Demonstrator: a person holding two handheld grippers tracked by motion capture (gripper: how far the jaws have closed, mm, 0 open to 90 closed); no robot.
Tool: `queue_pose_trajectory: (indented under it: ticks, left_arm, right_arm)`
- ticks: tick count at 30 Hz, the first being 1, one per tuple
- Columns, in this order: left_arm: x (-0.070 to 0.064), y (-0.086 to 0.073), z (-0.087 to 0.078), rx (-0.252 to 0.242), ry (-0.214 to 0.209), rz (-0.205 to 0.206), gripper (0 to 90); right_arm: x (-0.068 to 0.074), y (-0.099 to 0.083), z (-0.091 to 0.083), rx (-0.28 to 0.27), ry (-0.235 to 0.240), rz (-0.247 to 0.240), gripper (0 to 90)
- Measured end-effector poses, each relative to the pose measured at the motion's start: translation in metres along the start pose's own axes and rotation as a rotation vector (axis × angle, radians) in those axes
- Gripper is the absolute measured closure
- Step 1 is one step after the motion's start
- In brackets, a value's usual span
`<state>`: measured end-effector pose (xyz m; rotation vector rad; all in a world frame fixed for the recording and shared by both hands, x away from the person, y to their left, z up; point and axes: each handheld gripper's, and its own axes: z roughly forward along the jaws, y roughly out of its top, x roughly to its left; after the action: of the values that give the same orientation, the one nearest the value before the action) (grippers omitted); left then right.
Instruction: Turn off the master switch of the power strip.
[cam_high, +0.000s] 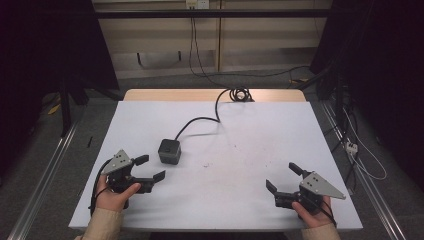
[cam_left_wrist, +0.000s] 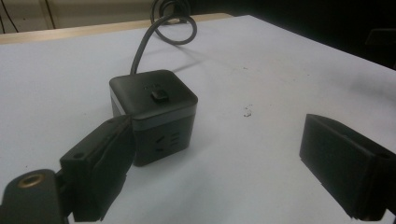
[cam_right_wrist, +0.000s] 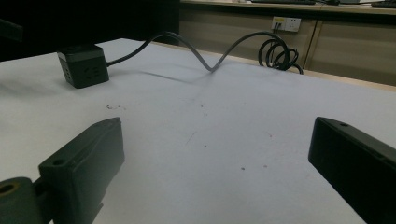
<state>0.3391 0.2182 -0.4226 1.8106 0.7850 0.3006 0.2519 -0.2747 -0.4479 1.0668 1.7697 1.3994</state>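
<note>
On the white table (cam_high: 240, 200), left of centre, a black cube power socket (cam_high: 169, 150) stands upright, its cable (cam_high: 200, 120) running to the far edge. The left gripper (cam_high: 150, 167), jaws spread, sits just beside it. The right gripper (cam_high: 282, 177), also spread, is well apart.
</note>
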Motion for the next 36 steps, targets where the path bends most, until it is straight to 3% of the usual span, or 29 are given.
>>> queue_pose_trajectory:
  ticks: [12,36]
  left_arm:
    - [0.002,-0.007,-0.005,-0.010,-0.009,-0.021,9.8]
    - [0.003,-0.014,-0.018,-0.022,0.020,-0.011,9.3]
  right_arm:
    - [0.000,0.000,0.000,0.003,0.000,-0.002,3.1]
    - [0.000,-0.002,0.001,0.009,0.009,-0.008,3.1]
